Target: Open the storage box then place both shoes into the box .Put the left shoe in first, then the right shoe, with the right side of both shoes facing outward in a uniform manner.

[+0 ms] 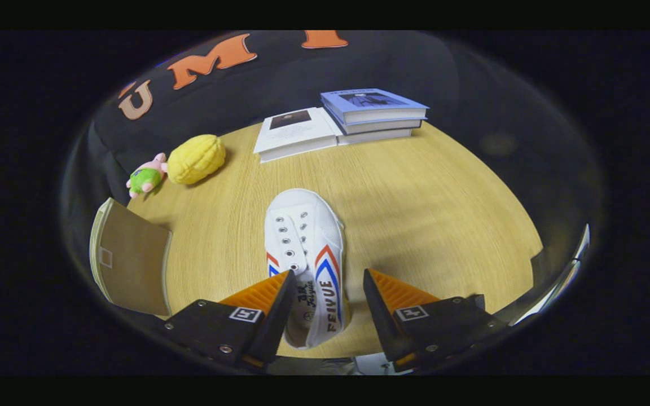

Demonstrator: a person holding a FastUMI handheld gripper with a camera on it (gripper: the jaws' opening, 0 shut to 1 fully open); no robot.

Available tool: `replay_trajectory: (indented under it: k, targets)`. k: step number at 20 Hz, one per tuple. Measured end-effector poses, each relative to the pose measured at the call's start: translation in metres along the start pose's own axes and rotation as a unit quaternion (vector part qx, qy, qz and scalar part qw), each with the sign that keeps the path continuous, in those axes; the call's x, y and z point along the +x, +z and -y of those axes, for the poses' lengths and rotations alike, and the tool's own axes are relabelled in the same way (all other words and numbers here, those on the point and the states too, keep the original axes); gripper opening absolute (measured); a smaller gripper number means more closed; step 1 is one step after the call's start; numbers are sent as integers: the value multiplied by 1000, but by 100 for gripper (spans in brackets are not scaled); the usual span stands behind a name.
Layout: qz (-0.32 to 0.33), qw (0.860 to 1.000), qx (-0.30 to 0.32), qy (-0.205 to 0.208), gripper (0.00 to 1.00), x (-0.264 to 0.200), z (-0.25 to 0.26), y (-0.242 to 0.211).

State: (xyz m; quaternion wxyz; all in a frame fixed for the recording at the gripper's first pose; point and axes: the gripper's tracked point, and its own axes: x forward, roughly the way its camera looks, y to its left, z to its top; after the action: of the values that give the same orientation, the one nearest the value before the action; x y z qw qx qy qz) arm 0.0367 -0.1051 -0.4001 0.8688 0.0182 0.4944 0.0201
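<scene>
My gripper (328,285) hangs low over the table, angled down and forward, its two fingers spread wide apart. Between them lies the white shoe (307,256), heel end toward me and toe pointing away. My left finger sits right against the shoe's side near the opening, though I cannot tell whether it touches; my right finger stands clear of it, with bare wood showing in the gap.

The wooden table (415,214) is light and round-edged. To my left, near the table's edge, the flap of the storage box (127,262) stands tilted, its brown inner face toward me. Beyond the shoe, to the left, a yellow plush toy (196,159) lies beside a small pink and green plush (145,177). Farther back, a stack of books (376,115) sits with one white book (297,132) just beside it. Dark cloth backs the booth.
</scene>
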Motion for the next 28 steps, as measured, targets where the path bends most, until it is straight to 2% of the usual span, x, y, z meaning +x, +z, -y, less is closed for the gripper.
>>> replay_trajectory:
  k: [4,8,10,15,19,24,28]
  targets:
    - [-14,1000,-9,3,39,13,1,-1]
    - [-22,1000,5,-7,22,17,9,1]
    - [-14,999,38,0,3,16,9,3]
    - [13,996,85,12,0,-8,-11,13]
    - [56,994,90,33,0,-42,-46,35]
    - [93,989,95,70,0,-83,-110,57]
    - [102,988,85,83,0,-106,-166,59]
